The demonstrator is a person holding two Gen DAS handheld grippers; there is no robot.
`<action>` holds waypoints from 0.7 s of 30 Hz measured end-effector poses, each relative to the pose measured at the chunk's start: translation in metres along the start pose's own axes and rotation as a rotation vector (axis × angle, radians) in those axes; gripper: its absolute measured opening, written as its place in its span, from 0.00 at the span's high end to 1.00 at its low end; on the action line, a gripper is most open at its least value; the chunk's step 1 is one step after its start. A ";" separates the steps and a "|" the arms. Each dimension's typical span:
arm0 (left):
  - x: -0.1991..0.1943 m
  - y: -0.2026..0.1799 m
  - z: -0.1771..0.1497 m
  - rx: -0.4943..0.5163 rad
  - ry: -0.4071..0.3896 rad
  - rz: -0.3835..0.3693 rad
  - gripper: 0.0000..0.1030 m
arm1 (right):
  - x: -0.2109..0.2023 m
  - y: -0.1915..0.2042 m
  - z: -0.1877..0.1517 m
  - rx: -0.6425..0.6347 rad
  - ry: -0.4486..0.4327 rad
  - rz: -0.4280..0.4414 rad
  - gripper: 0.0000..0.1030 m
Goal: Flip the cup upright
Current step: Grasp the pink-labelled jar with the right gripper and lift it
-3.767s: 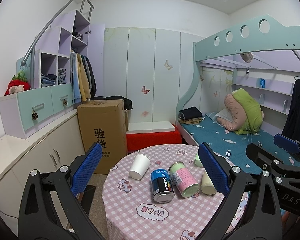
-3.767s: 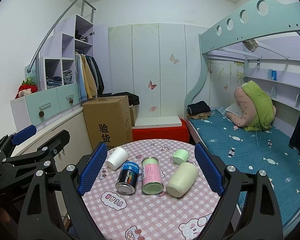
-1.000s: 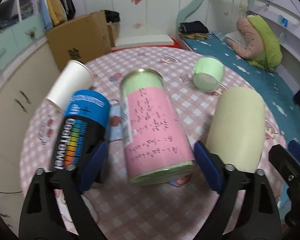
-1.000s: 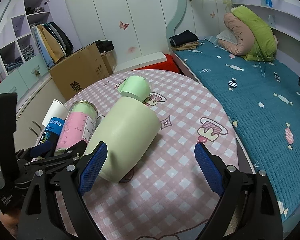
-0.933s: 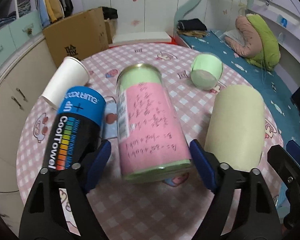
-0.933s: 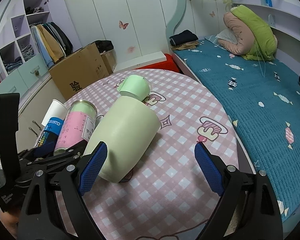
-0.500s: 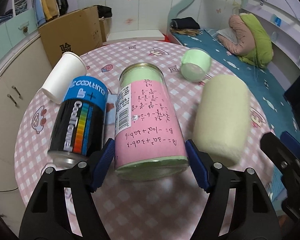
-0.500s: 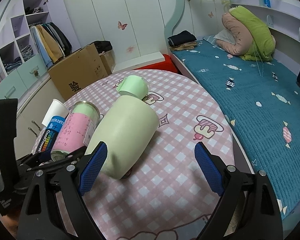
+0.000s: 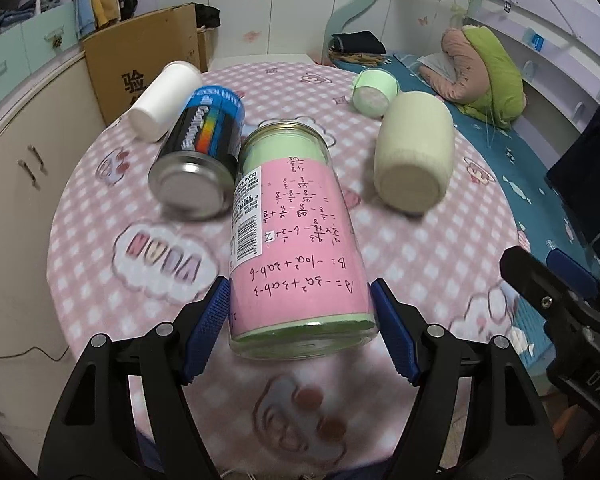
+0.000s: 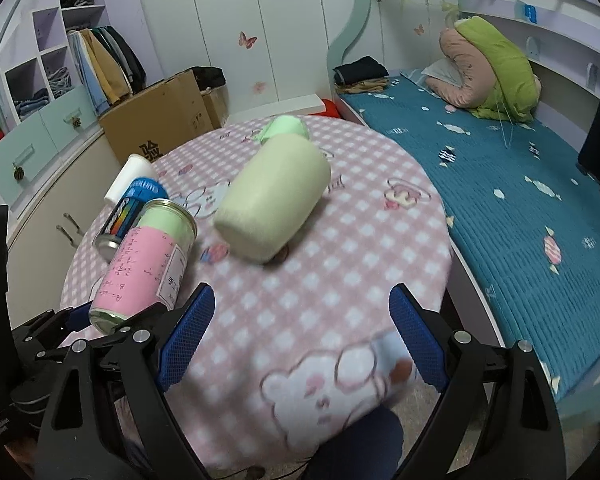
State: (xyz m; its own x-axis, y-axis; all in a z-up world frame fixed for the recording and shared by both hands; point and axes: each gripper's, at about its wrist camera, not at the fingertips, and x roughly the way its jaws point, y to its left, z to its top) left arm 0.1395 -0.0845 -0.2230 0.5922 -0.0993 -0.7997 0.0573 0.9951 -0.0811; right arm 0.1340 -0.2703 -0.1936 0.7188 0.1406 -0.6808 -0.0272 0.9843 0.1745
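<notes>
Left gripper [image 9: 300, 326] clamped on the pink-labelled cup [image 9: 296, 236] near its base, cup tilted off the table [image 9: 440, 260] — glass may slip or knock the black can [image 9: 200, 160] just beside. Right gripper [image 10: 302, 332] wide open, empty; beige cup [image 10: 274, 196] farther back.

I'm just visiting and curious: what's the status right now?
Left gripper shut on the pink-labelled jar, tilted, base end held. Right gripper open, holding nothing. Black can lies right beside the jar.
</notes>
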 end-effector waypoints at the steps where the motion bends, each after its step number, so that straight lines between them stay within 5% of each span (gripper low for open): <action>1: -0.003 0.002 -0.004 -0.003 -0.001 -0.002 0.30 | -0.002 0.002 -0.003 -0.006 0.004 -0.001 0.17; 7: -0.012 0.010 -0.016 -0.020 0.009 -0.039 0.28 | -0.007 0.018 -0.017 -0.031 0.019 -0.015 0.17; 11: -0.017 0.017 -0.018 -0.026 -0.003 -0.054 0.17 | -0.010 0.022 -0.022 -0.023 0.024 -0.024 0.17; 21: -0.054 0.053 -0.009 -0.037 -0.087 -0.094 0.12 | -0.016 0.039 -0.004 0.035 0.026 0.086 0.17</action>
State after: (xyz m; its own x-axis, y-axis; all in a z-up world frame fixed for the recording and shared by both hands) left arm 0.1028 -0.0260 -0.1896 0.6528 -0.1902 -0.7333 0.0875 0.9804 -0.1764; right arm 0.1190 -0.2334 -0.1786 0.6966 0.2275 -0.6805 -0.0634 0.9642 0.2575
